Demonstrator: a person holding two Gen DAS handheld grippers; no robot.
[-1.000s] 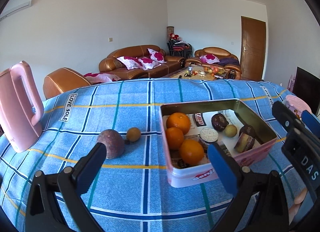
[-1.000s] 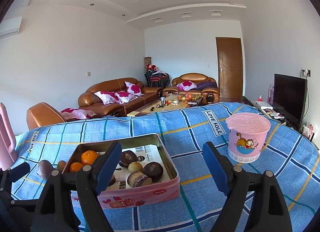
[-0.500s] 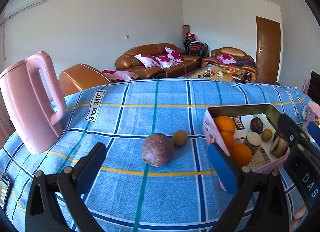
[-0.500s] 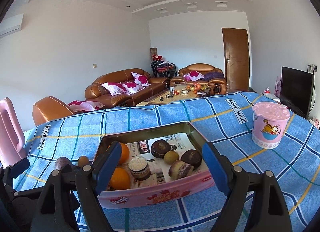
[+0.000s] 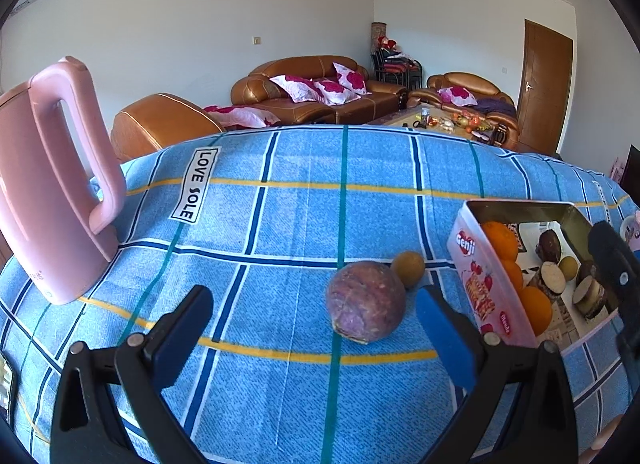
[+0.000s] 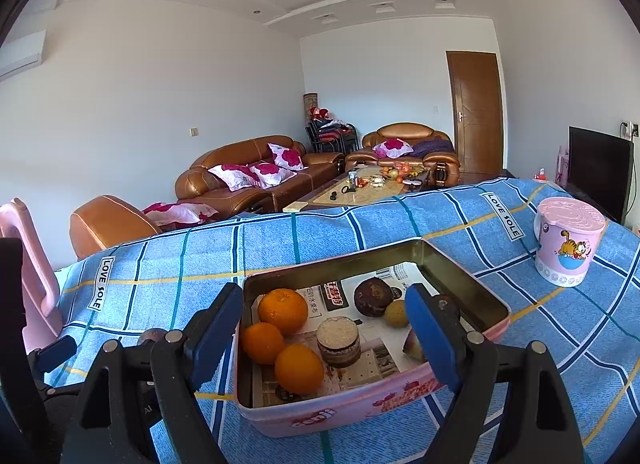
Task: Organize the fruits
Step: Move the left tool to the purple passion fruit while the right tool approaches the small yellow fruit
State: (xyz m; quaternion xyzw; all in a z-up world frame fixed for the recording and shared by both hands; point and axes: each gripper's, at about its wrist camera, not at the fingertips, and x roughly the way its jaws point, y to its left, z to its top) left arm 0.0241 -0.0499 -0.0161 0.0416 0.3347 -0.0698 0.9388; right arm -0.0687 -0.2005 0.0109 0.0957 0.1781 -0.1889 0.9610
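Left wrist view: the left claw [image 5: 312, 338] is spread wide, holding nothing, with the purple fruit [image 5: 365, 307] sitting on the tabletop [image 5: 280, 215] between its tips. The right claw [image 6: 324, 338] is spread too, above the long tin [image 6: 360, 410], whose length runs left to right.

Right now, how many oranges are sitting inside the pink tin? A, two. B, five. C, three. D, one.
C: the right wrist view shows three oranges grouped at the left end of the pink tin, beside darker fruits and cut pieces.
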